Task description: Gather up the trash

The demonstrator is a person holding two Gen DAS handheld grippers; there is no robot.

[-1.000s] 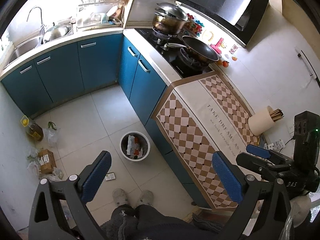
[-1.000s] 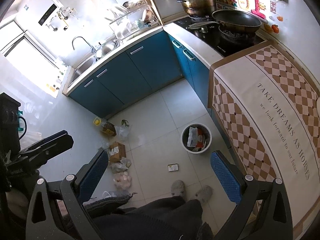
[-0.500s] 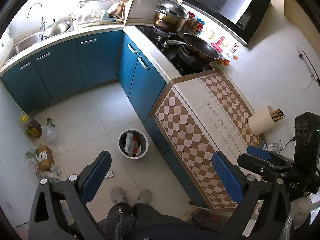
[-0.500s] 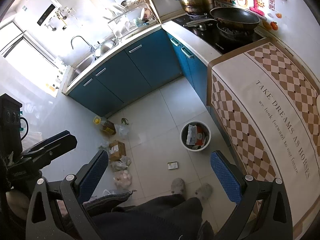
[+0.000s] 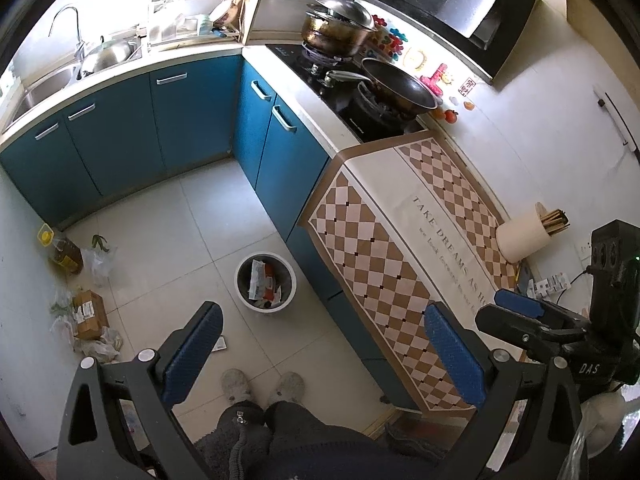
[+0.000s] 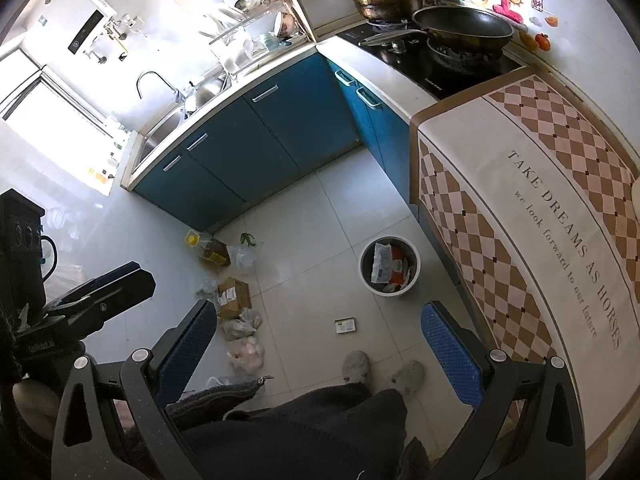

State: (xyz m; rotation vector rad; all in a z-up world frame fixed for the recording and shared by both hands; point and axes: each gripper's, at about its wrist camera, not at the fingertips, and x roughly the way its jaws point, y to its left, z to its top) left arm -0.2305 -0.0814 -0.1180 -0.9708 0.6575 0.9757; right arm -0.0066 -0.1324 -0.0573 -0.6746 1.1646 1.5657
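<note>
White-rimmed and already part full of wrappers, the trash bin (image 5: 265, 283) stands on the tiled floor just beside the blue cabinets, in front of the person's slippers (image 6: 357, 364). One loose piece of trash, a small flat packet (image 6: 346, 325), lies on the floor between the bin and the slippers, apart from both. Against the wall sit a cardboard box (image 6: 234, 297), some crumpled plastic bags (image 6: 245, 351) and a yellow-capped oil bottle (image 6: 210, 250); whether those count as trash I cannot tell.

Both tongs are released and carry nothing: the left tongs (image 5: 320, 354) and the right tongs (image 6: 316, 350) are held high above the floor, blue pads spread wide. The step in hand looks like scouting for the next piece, with no reach begun. The likely next move is a long descent to the packet, closing on a thin edge that lies flat on tile, then a short carry to the bin.

From the right wrist the packet shows whole, and the bags by the wall are plainer. From the left wrist the near finger hides most of the packet, yet this view alone shows the chopstick holder (image 5: 524, 238) on the checked cloth covering the surface (image 5: 384, 256).
</note>
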